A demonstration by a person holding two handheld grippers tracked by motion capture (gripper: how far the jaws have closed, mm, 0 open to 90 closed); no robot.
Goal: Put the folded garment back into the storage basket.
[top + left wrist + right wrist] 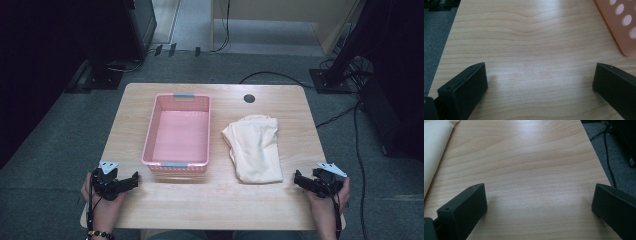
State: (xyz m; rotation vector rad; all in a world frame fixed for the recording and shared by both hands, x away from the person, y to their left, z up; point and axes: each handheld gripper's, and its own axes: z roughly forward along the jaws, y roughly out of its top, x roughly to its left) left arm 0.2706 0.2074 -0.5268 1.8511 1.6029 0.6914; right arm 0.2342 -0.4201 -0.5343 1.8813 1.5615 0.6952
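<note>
This looks like a lab or office test room. A small light wooden table with a round cable hole (249,98) stands on grey carpet tiles (60,145). Black equipment stands (330,80) with trailing black cables (357,150) sit at two o'clock and ten o'clock; pale wooden furniture (280,22) stands at twelve.

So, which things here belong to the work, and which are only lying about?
Belong to the work:
- cream cloth, folded on the table
- pink basket, empty
- left gripper and right gripper, both open, holding nothing

Only lying about:
- black cables on the floor
- dark stand base behind the table
</note>
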